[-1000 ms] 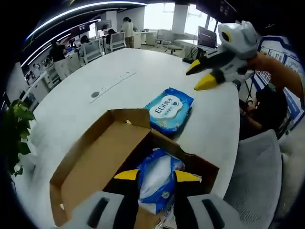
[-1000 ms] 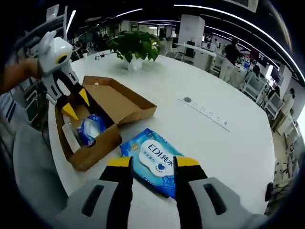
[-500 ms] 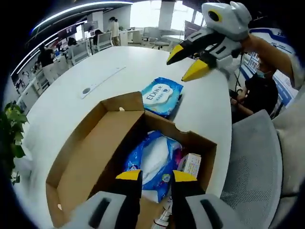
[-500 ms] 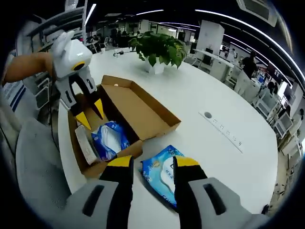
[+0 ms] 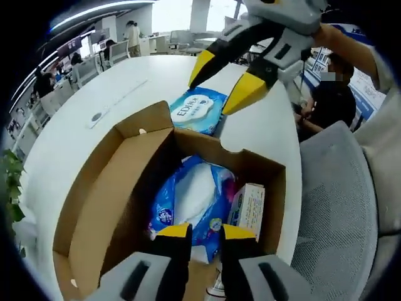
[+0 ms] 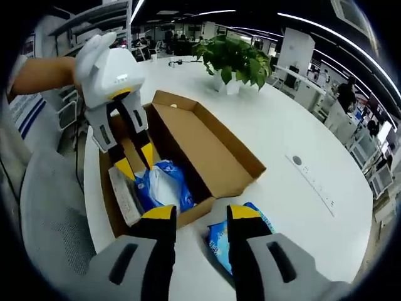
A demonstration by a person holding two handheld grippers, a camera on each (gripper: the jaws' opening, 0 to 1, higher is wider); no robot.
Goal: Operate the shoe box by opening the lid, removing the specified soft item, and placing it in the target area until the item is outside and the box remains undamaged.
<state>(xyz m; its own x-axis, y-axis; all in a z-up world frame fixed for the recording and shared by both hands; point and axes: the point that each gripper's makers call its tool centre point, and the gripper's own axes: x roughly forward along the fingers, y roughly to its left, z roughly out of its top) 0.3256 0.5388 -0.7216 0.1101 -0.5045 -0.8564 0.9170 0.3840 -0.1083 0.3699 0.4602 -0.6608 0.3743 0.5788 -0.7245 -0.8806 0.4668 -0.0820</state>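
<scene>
Open cardboard box (image 5: 125, 207) near the edge of a round white table (image 5: 94, 125), lid (image 6: 210, 147) folded flat back toward the table's middle, probably so both grippers can reach in from the edge side. Inside, a soft blue-and-white pack (image 5: 191, 204), crinkled and glossy like plastic film, puffy in the middle, lying along the box floor; beside it against the wall nearest the table's edge, a small stiff white carton (image 5: 249, 210), printed in blue. Left gripper (image 5: 198, 232) just above the near end of the pack, yellow-tipped jaws a narrow gap apart and nothing clearly pinched between them; whether touching the film, cannot tell. Seen from the right gripper view, the same tool (image 6: 133, 162) dipping down into the box, tips over the pack, a hand and bare forearm behind it. Right gripper (image 6: 199, 213) held apart too, empty, hovering over the box's corner nearest the table's middle, likely waiting or ready to steady the wall. On the table just outside that wall, a second flat pack (image 5: 197, 110), blue with a white label, smooth and slack, already out of the box. Plain brown corrugated board, matte, with a notch cut in the wall; thin enough to crease under a careless push. Potted plant (image 6: 235, 59) toward the far edge. Grey mesh chair (image 5: 338, 207) pushed up by the near edge.
</scene>
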